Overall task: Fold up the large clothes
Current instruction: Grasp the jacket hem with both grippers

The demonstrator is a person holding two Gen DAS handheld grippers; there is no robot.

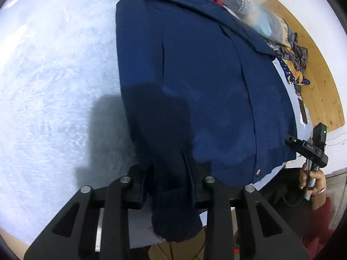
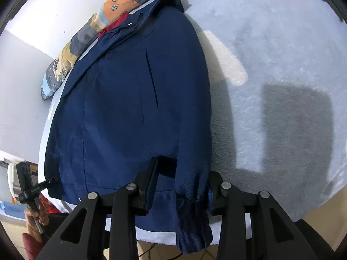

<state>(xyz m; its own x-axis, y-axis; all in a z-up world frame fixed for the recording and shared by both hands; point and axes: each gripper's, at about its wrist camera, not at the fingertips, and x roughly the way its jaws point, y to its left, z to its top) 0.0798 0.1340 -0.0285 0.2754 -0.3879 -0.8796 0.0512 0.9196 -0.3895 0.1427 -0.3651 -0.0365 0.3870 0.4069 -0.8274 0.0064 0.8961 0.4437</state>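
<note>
A navy blue jacket (image 1: 195, 75) lies flat on a pale blue fleece blanket (image 1: 54, 86), collar far, hem near. My left gripper (image 1: 169, 186) stands around the jacket's left sleeve cuff (image 1: 175, 221) at the blanket's near edge, fingers apart on either side of it. My right gripper (image 2: 180, 186) stands around the right sleeve cuff (image 2: 193, 223), which hangs over the edge; the jacket (image 2: 130, 97) fills the left half of that view. The right gripper also shows at the right of the left wrist view (image 1: 308, 147), and the left gripper at the left of the right wrist view (image 2: 32, 190).
A patchwork pillow (image 2: 91, 32) and a red cloth (image 2: 110, 27) lie past the collar. Patterned clothes (image 1: 295, 65) are heaped on a wooden board (image 1: 321, 82). The blanket (image 2: 282, 86) spreads to the right of the jacket. Floor shows below the near edge.
</note>
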